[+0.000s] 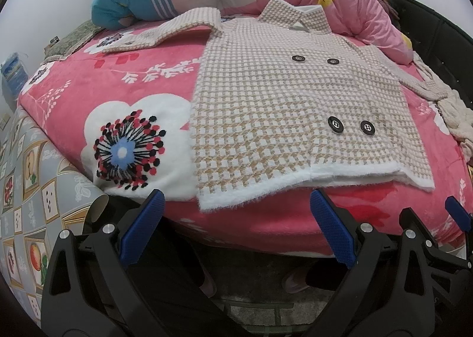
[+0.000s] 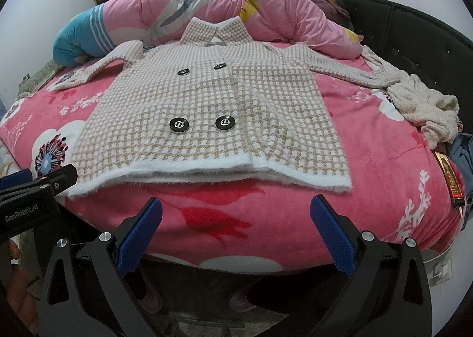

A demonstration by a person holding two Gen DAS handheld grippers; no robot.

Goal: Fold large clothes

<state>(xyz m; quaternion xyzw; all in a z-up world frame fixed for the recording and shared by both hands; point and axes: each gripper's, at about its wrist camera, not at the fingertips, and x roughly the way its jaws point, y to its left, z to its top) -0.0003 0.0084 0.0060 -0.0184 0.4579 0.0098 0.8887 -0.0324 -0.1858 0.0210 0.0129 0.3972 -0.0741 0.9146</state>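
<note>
On the pink floral bed (image 1: 77, 94), the checked jacket (image 1: 266, 106) lies flat, buttons up, sleeves spread. Both the left gripper (image 1: 236, 218) and right gripper (image 2: 236, 218) hover before its hem, fingers wide apart, empty. Only the right view shows the cream garment (image 2: 425, 109) fully.

"GenRobot.AI" in white on the black left gripper (image 2: 35, 186) body

Checked tan and white jacket (image 2: 212, 112) with fuzzy white hem, four black buttons, collar at the far end, lying flat and face up on pink flowered blanket (image 2: 369, 159), both sleeves spread out sideways
</note>
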